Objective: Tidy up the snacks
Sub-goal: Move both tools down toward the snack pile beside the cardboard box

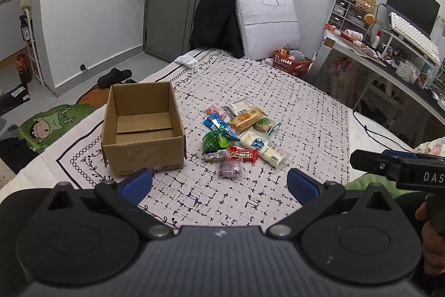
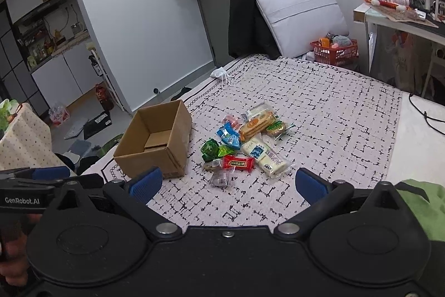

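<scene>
1 cardboard box [image 1: 143,127], open-topped and rectangular, with plain brown walls and nothing inside but its folded bottom flaps, sits on a bedspread [image 1: 306,113] of pale woven cloth crossed by a broken dark grid; just to the box's right lies 1 loose pile of snacks [image 1: 242,135], about 10 small wrapped packets, some overlapping; among them 1 long cream packet [image 1: 264,148] with a blue picture, 1 red bar [image 1: 242,155] in glossy foil, 1 crinkled green packet [image 1: 217,142], 1 blue packet [image 1: 215,123], 1 clear pack of round orange biscuits [image 1: 246,118] and 1 small purple packet [image 1: 230,169] nearest the cameras; farther back, 1 grey fabric bag [image 1: 267,24] with 2 handles leans upright, and 1 red plastic basket [image 1: 292,61] stands beside it; 2 grippers in all; the left gripper [image 1: 219,183] has its blue-padded fingers spread wide, released, holding and touching nothing, above the near cloth; the right gripper [image 2: 228,184] is likewise splayed wide and empty, short of the pile.
</scene>
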Motion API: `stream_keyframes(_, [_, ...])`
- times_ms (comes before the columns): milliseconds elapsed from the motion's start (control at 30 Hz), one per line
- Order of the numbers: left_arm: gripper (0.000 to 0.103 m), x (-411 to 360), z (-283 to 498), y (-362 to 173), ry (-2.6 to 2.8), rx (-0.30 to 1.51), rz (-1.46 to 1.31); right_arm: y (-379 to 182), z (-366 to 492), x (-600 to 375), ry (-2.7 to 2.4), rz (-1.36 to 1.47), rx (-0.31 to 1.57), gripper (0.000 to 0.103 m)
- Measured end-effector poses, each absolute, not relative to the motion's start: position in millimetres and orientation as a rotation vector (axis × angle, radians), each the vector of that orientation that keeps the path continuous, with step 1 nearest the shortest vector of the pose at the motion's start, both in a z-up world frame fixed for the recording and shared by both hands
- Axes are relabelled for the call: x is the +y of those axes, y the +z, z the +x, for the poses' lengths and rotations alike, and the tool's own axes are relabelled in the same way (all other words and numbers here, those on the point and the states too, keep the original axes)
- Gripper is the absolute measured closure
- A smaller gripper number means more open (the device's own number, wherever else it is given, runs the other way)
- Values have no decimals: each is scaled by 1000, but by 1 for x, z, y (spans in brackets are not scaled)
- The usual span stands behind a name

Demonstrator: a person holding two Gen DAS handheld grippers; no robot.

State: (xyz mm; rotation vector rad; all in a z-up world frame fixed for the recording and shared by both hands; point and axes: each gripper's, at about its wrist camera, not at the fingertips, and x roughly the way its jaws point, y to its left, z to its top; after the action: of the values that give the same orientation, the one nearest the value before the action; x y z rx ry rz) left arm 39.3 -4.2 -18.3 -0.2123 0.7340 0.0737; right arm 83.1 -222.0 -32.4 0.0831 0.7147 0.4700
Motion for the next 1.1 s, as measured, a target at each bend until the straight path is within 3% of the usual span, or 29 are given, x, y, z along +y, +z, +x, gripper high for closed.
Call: stream_keyframes(1100, [2, -1, 153, -78, 166, 830, -320, -111, 216, -227, 410, 226, 922, 0])
